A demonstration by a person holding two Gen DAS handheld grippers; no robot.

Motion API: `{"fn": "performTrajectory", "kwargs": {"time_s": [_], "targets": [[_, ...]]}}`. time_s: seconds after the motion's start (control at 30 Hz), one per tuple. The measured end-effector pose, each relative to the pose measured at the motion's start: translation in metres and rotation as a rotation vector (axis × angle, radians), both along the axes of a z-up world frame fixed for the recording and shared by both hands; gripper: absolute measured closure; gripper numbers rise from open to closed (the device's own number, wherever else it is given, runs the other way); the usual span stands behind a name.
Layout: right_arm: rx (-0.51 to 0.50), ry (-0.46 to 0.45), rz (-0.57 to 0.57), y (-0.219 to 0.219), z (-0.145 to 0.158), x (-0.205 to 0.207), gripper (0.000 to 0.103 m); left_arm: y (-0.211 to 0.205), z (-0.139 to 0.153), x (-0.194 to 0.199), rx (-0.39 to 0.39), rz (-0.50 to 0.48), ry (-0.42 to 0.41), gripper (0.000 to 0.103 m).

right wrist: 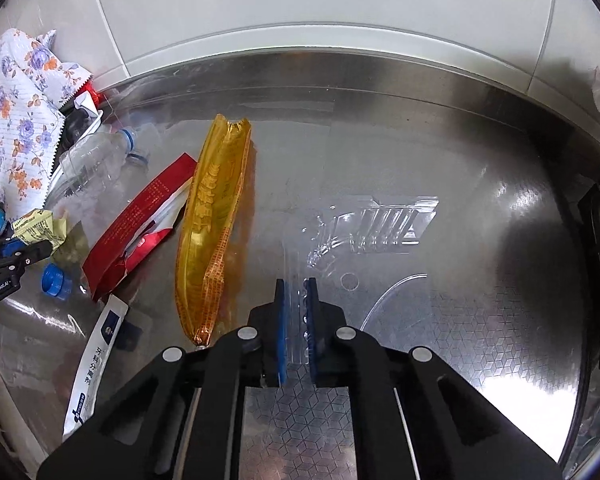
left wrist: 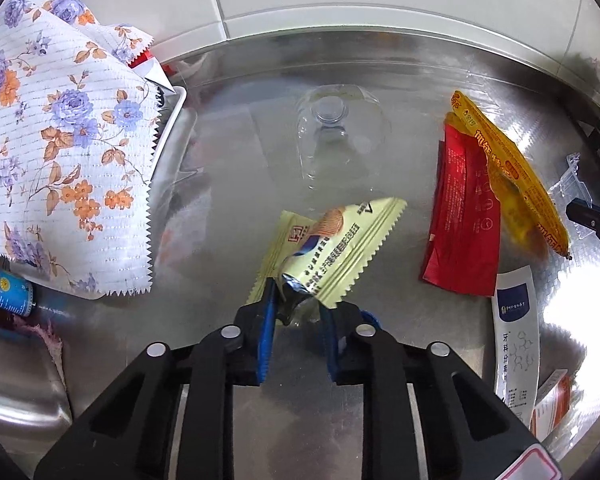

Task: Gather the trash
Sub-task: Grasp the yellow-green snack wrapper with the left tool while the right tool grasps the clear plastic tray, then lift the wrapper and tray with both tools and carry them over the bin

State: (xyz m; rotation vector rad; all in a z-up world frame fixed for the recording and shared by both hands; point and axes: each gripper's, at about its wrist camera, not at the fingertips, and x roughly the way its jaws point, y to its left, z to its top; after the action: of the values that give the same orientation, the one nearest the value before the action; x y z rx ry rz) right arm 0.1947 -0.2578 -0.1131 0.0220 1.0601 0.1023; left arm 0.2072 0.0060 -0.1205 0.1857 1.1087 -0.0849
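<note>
The left gripper is clenched on the crumpled end of a pale yellow wrapper, whose free end lifts off the steel counter. The right gripper is closed on the near edge of a clear plastic tray, which otherwise lies flat on the counter ahead of it.

The wrapper looks like thin foil-lined film: weightless, limp, and likely to hold wherever it is pinched, though it may flap or slip if only a corner is caught. The bunched end is the sound place to take it. The tray seems light too, but stiffer and slick; I judge it could crack or spring out of the pads, so a flat rim is the better hold than the ribbed middle.

More trash waits between the two: a red packet and a long orange wrapper touching side by side, a clear bottle near a floral cloth, a blue cap and a white sachet.

The tray's outline is hard to trace against the shiny metal, and how much of it sits between the pads I cannot tell. The cloth covers a white bin beneath it. No trash bag or bin for collection is in view.
</note>
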Motion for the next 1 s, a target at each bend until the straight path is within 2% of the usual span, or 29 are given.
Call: {"fn": "performTrajectory", "kwargs": {"time_s": [0.03,0.13,0.37,0.57,0.8,1.0], "targets": [[-0.004,-0.006,0.001,0.0,0.002,-0.002,0.094,0.002,0.001,-0.001,-0.008,0.005,0.0,0.093],[-0.005,-0.017,0.0,0.0,0.009,-0.009,0.094,0.004,0.005,-0.005,-0.018,0.01,-0.006,0.1],[-0.008,-0.05,0.011,0.006,0.028,-0.025,0.094,0.008,0.017,-0.022,-0.029,0.021,-0.029,0.1],[-0.009,-0.095,0.018,0.012,0.051,-0.051,0.094,0.004,0.037,-0.054,-0.024,-0.006,-0.061,0.1],[-0.004,-0.131,0.015,0.023,0.078,-0.106,0.094,0.002,0.054,-0.103,-0.034,-0.064,-0.085,0.1],[0.002,-0.146,0.011,0.041,0.093,-0.171,0.094,0.0,0.065,-0.159,-0.035,-0.133,-0.094,0.1]]}}
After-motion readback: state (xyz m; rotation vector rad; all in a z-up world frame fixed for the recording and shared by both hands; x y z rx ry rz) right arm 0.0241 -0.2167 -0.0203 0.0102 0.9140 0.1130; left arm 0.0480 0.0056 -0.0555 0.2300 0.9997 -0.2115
